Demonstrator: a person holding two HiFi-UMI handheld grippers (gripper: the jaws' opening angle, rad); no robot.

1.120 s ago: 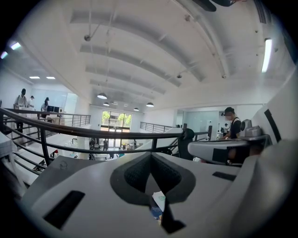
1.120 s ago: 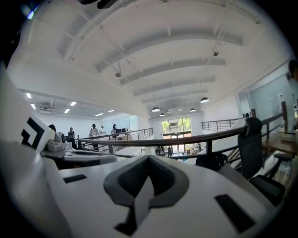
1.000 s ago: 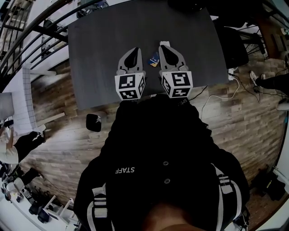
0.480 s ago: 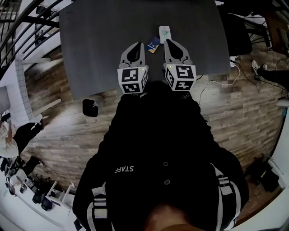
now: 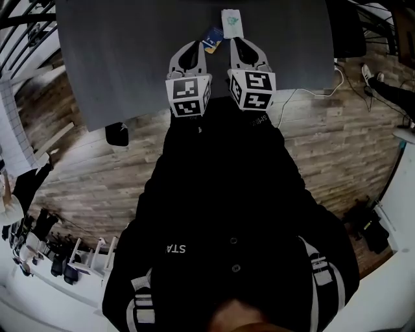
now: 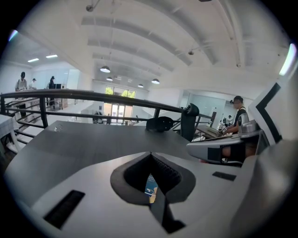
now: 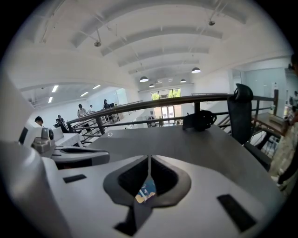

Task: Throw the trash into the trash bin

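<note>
Black jacket [image 5: 227, 194], white-striped sleeves [image 5: 144, 301]; grey left gripper [image 5: 192, 44], right gripper [image 5: 242, 40], marker cubes [image 5: 188, 97]

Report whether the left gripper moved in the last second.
Yes. In the head view the left gripper has dropped back toward the person: the blue wrapper on the table lay beside its jaws, now past its tip.

Your dark grey surface [image 5: 130, 58] fills the top of the head view. At its upper middle a blue wrapper [image 5: 212, 37] lies flat, a white packet [image 5: 230, 19] just up and right of it. A black object [image 6: 159, 123] sits at its far edge.
</note>
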